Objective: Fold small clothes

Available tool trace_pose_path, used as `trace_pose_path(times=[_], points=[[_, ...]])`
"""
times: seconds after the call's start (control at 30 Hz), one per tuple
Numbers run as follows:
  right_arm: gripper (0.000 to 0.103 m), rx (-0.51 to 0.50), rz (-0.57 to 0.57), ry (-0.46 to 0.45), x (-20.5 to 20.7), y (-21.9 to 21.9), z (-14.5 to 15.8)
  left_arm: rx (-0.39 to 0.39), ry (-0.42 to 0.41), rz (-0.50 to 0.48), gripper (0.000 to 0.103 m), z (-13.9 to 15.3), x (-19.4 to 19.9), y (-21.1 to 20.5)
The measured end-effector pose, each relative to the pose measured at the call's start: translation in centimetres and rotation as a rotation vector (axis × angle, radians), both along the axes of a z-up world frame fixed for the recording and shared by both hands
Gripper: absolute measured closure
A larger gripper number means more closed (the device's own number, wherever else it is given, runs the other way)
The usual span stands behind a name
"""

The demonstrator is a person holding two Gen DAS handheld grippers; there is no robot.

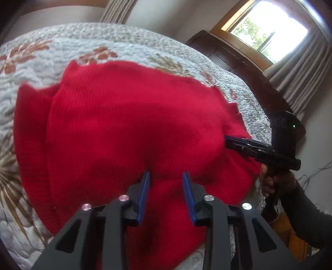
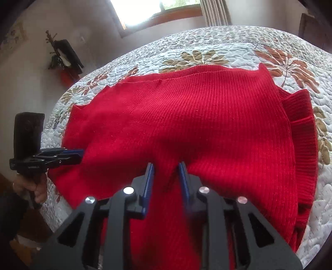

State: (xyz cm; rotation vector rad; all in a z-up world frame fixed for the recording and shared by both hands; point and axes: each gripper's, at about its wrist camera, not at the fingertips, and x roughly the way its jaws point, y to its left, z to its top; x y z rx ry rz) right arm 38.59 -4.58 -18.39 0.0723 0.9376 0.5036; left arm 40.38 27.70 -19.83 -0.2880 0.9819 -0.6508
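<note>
A red ribbed knit sweater (image 2: 186,124) lies spread on the floral quilted bedspread (image 2: 217,52) — both grippers at its near edge. The left gripper (image 1: 166,176) and right gripper (image 2: 166,168) each stand partly open, red knit bunched between the blue pads.

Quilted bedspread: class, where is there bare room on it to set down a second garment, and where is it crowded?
Bare quilted bedspread lies beyond the red knitted garment's far hem, toward the window, and along its ribbed right side. The near edge is crowded: left tool and right tool both meet the garment there.
</note>
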Motion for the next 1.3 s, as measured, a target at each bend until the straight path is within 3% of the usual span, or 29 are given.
trace_pose_path(times=[0.07, 0.13, 0.17, 0.2, 0.27, 0.37, 0.4, 0.5, 0.6, 0.73, 0.87, 0.93, 1.0, 1.1, 1.3], points=[[0.079, -0.023, -0.015, -0.020, -1.2, -0.3, 1.2, -0.023, -0.029, 0.008, 0.072, 1.7, -1.4, 0.3], [0.073, 0.040, -0.022, -0.054, -2.9, -1.8, 2.9, -0.089, -0.105, -0.008, 0.060, 3.4, -3.5, 0.5], [0.072, 0.067, -0.044, -0.063, -3.8, -3.0, 3.3, -0.103, -0.132, -0.013, 0.048, 3.9, -4.5, 0.5], [0.070, 0.090, -0.066, -0.058, -4.6, -4.3, 3.2, -0.109, -0.138, -0.015, 0.044, 3.8, -5.4, 0.6], [0.070, 0.143, -0.106, -0.014, -6.0, -6.5, 1.7, -0.105, -0.095, 0.000, 0.044, 2.4, -5.8, 0.8], [0.077, 0.132, -0.153, 0.030, -7.6, -8.6, -1.3, -0.075, -0.009, 0.039, 0.045, -0.6, -5.6, 1.7], [0.080, 0.147, -0.162, 0.031, -8.2, -9.4, -1.7, -0.082, -0.001, 0.045, 0.051, -1.2, -6.0, 2.0], [0.076, 0.221, -0.180, 0.051, -9.6, -11.1, -1.3, -0.158, 0.031, 0.071, 0.051, -0.6, -6.6, 3.5], [0.066, 0.223, -0.214, 0.026, -11.6, -12.6, -0.1, -0.227, 0.025, 0.109, 0.031, 1.2, -7.6, 6.3], [0.057, 0.094, -0.268, -0.032, -14.0, -13.4, 1.4, -0.263, 0.066, 0.187, 0.021, 2.5, -7.5, 11.3], [0.051, -0.178, -0.183, -0.165, -17.0, -8.3, 2.9, -0.290, 0.160, 0.232, 0.016, 2.5, -4.7, 14.8], [0.039, -0.336, -0.098, -0.269, -18.6, -3.5, 3.5, -0.292, 0.208, 0.235, 0.015, 2.0, -2.5, 15.3], [0.034, -0.447, -0.011, -0.376, -20.2, 1.4, 3.7, -0.302, 0.250, 0.210, 0.014, 1.5, 0.0, 15.0], [0.032, -0.536, 0.108, -0.479, -21.2, 8.1, 3.2, -0.298, 0.293, 0.195, 0.013, 0.5, 2.6, 15.3], [0.039, -0.585, 0.254, -0.580, -20.0, 17.6, 1.0, -0.287, 0.298, 0.139, 0.013, -0.1, 6.6, 13.8]])
